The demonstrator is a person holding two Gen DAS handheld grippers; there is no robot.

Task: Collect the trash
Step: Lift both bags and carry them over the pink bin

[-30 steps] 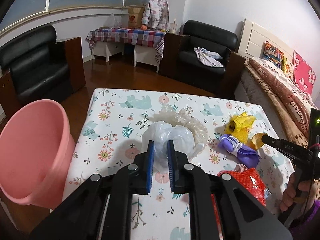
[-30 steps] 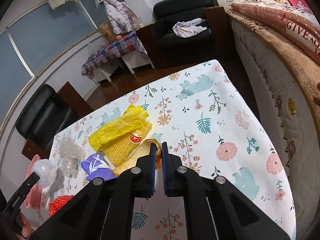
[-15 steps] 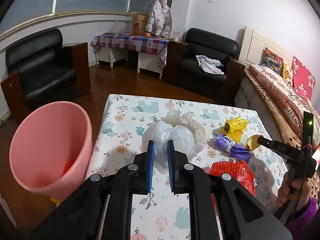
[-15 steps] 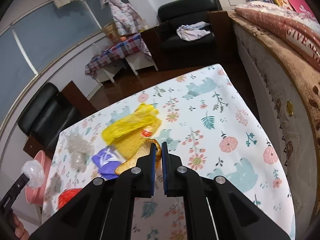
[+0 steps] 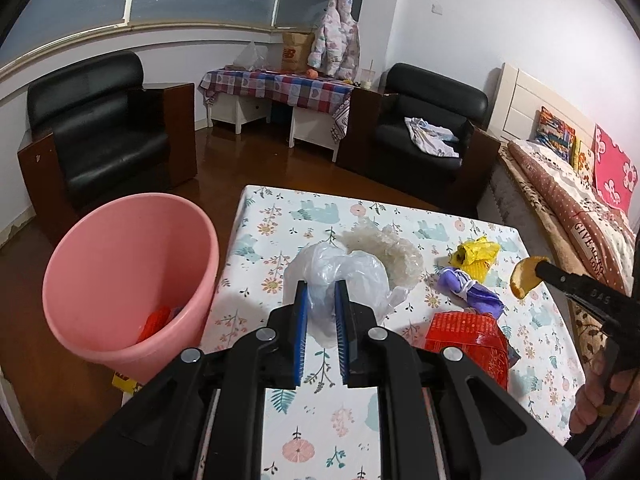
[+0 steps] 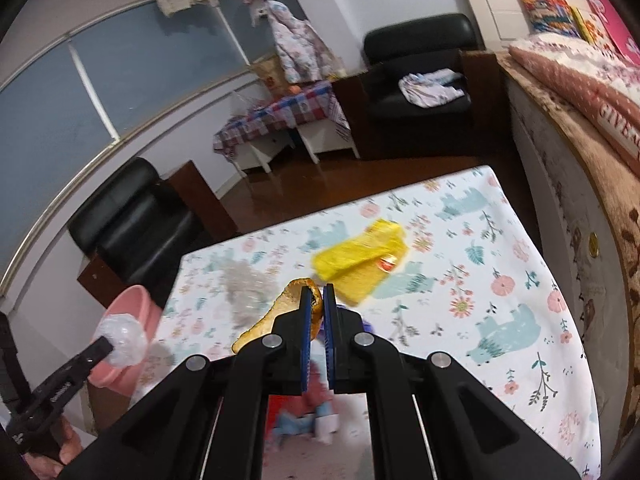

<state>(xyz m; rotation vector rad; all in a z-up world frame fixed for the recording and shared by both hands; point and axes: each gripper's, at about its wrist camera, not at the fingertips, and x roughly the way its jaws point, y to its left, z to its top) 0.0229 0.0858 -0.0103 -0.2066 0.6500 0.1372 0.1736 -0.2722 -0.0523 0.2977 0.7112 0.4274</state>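
L gripper (image 5: 320, 304) pinches a clear plastic bag (image 5: 340, 276) above the table (image 5: 280, 224), beside pink bin (image 5: 120, 272); R gripper (image 6: 318, 300) clamps an orange peel (image 6: 280, 312), lifted off cloth.

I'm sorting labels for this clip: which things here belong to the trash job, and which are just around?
Job: white plastic bag, orange peel, yellow wrapper, purple wrapper, red packet, pink bin.

Around: armchair, bed, jacket.

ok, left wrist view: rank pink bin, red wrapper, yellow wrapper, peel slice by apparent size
1. pink bin
2. red wrapper
3. yellow wrapper
4. peel slice

The bin and the red wrapper sit nearer the camera, which inflates them; the peel is held up off the table.
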